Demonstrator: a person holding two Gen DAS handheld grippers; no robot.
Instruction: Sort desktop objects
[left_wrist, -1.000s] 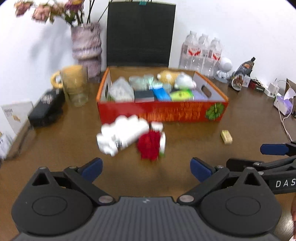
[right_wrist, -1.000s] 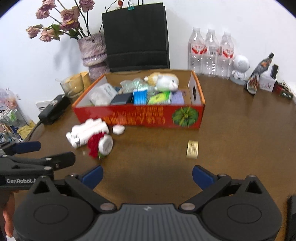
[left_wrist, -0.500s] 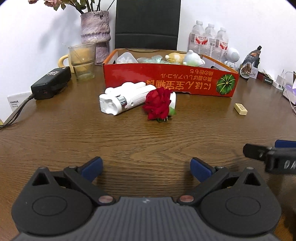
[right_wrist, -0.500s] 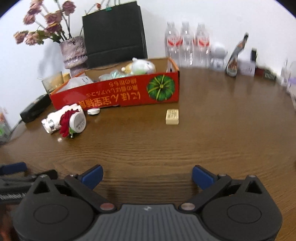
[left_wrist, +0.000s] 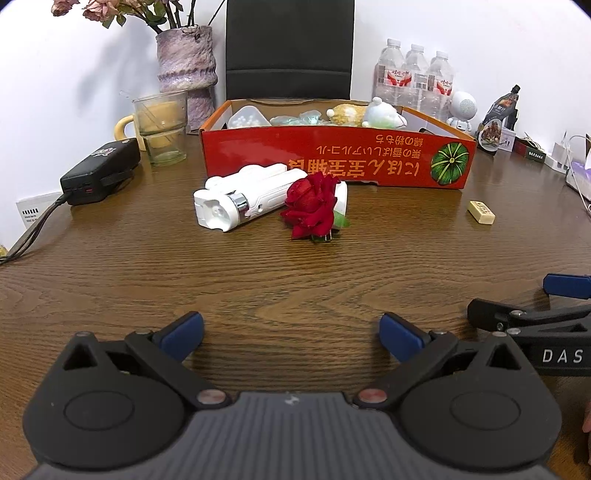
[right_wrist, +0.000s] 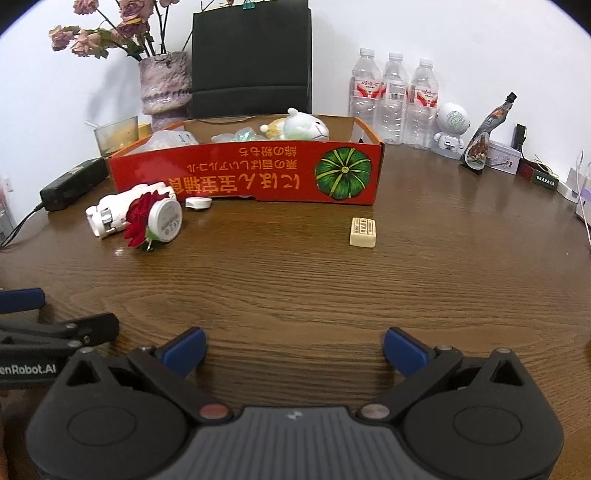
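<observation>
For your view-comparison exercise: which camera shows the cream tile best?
The right wrist view: the tile lies near the middle, its printed top face visible. The left wrist view shows the tile smaller, off right, markings unreadable.

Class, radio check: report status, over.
Both claws, left and right, open, empty. Rose, white gadget, tile outside red box. Path clear.

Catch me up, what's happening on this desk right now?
A person is sorting desk items with two handheld grippers. Both the left gripper and the right gripper are open and empty, low over the table, short of everything. The red box already holds a plush toy and other items. Still out in front of it: a white device, a rose against a white jar, a small white cap and a beige tile.
</observation>
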